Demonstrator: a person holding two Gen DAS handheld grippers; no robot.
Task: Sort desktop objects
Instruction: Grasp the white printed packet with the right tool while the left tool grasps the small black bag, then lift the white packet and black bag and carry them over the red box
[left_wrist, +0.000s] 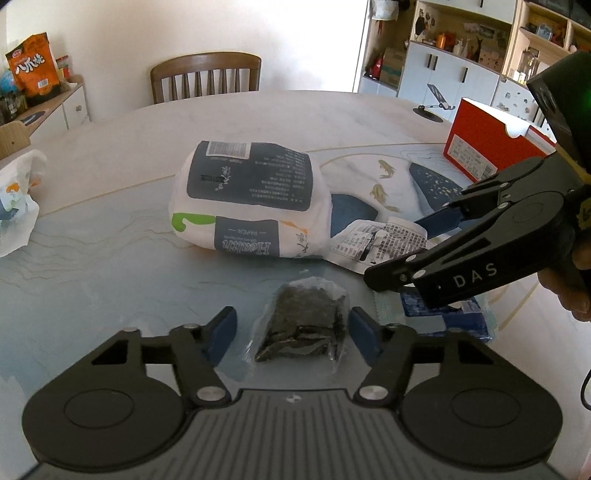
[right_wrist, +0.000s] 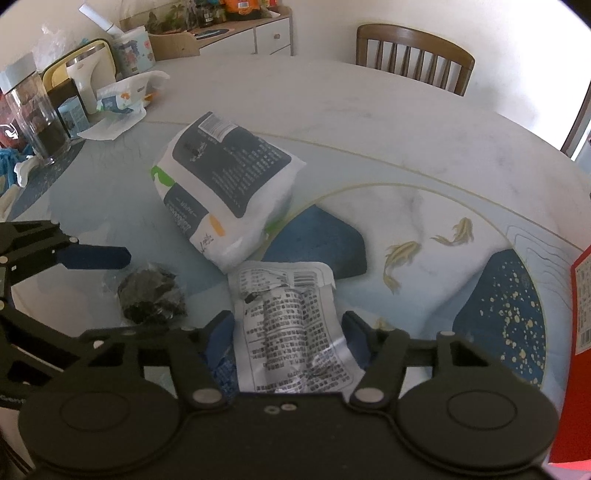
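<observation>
Two grippers lowered over small packets on the patterned tabletop (right_wrist: 424, 122).

Left gripper (left_wrist: 291, 330): jaws parted either side of a clear bag of dark bits (left_wrist: 306, 325), right pad about at the bag's edge, left pad apart; grip not confirmed. Right gripper (right_wrist: 288, 336): jaws flanking a silvery printed pouch (right_wrist: 291, 325), contact impossible to tell. Just behind both, a white tissue pack (left_wrist: 251, 201) lying flat. Red box (left_wrist: 487, 144) at the right edge.

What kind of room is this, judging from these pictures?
Most likely a home dining or living room: a round table with a wooden chair behind it, a shelf cabinet full of toys and ornaments, and a low sideboard with snack bags.
</observation>
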